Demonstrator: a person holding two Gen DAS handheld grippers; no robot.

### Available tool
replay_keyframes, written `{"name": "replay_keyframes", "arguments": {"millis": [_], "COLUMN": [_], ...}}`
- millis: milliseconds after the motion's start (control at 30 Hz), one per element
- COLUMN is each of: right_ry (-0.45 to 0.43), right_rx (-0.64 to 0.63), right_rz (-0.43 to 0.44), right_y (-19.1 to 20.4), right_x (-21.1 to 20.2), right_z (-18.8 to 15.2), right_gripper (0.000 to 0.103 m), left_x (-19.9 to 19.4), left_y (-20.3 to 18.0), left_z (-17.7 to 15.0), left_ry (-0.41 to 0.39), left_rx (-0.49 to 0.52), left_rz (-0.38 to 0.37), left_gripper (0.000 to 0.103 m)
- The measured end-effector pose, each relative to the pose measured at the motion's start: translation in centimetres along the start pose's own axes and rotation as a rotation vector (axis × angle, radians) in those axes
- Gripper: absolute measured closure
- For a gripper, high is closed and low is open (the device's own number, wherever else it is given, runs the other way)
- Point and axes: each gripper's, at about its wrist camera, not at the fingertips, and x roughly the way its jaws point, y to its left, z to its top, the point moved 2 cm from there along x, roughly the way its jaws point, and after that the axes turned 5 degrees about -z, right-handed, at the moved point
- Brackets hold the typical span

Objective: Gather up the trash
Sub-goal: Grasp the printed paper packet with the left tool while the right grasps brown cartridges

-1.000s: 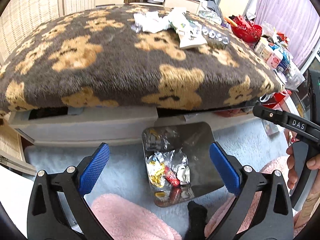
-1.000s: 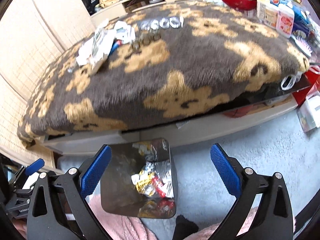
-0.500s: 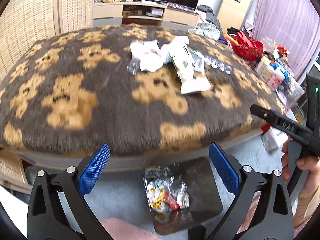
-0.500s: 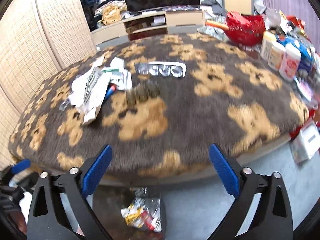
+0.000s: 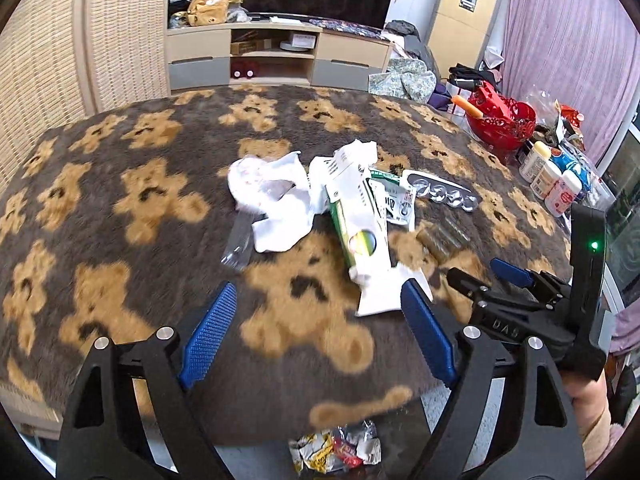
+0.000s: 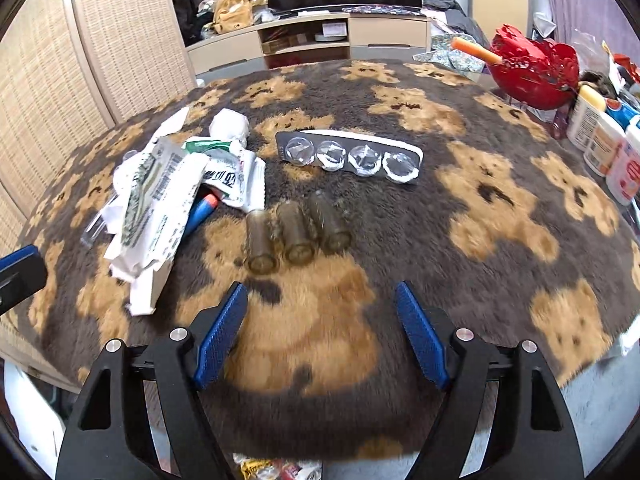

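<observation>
Both the left hand-held gripper (image 5: pixel 316 324) and the right hand-held gripper (image 6: pixel 320 332) are seen empty, jaws closing. The crumpled wrappers (image 5: pixel 360 216) lie mid-desk (image 5: pixel 120 200), left of the blister tray (image 6: pixel 352 156). One piece should be enclosed fully before clamping.

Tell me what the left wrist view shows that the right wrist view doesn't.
Left wrist only: the whole right gripper, empty with jaws closing, and a clear plastic sleeve fully visible beside the crumpled white paper.

Right wrist only: a blue and orange tube under the torn white carton.

Both: the bear-print blanket, the blister tray, three brown vials and the red bowl.
</observation>
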Motion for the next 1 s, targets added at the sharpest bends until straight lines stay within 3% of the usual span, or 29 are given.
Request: {"name": "replay_keyframes", "arguments": {"millis": [200,367,600,767,800,867,933,1000], "right_ry": [-0.009,-0.027,-0.024,-0.026,-0.028,-0.034,-0.040,-0.048], "right_rx": [-0.032,-0.046,-0.035,-0.034,-0.036,-0.036,-0.038,-0.039], "right_rz": [-0.019,-0.030,0.004,-0.001,-0.009,-0.025,-0.038,-0.056], "right_y": [0.4,0.5,0.9,1.4,1.4,1.6,1.8,1.8], "right_x": [1.7,2.6,3.0,3.2,3.4,3.5,3.7,3.7], "right_z": [1.1,1.8,2.4,2.6,2.6,2.7,2.8,2.8], "right_gripper": [0.019,0.016,0.009,0.009,0.009,0.010,0.010,0.016], "left_x": [3.4,6.2,7.8,7.7,7.7,7.5,7.4,7.2], "left_y": [-1.2,-1.3,-0.8,-0.4,-0.4,-0.3,-0.2,0.0], "left_z": [2.1,3.2,3.1,3.1,3.1,3.1,3.1,3.0], "left_ry": [0.028,0.059,0.096,0.093,0.095,0.091,0.091,0.091], "left_rx": [0.029,0.035,0.033,0.041,0.046,0.053,0.058,0.058], "left_rz": [-0.025,-0.026,-0.039,-0.040,-0.034,-0.031,-0.027,-0.019], "left_gripper": [0.026,0.034,0.068,0.078,0.086,0.087,0.096,0.097]}}
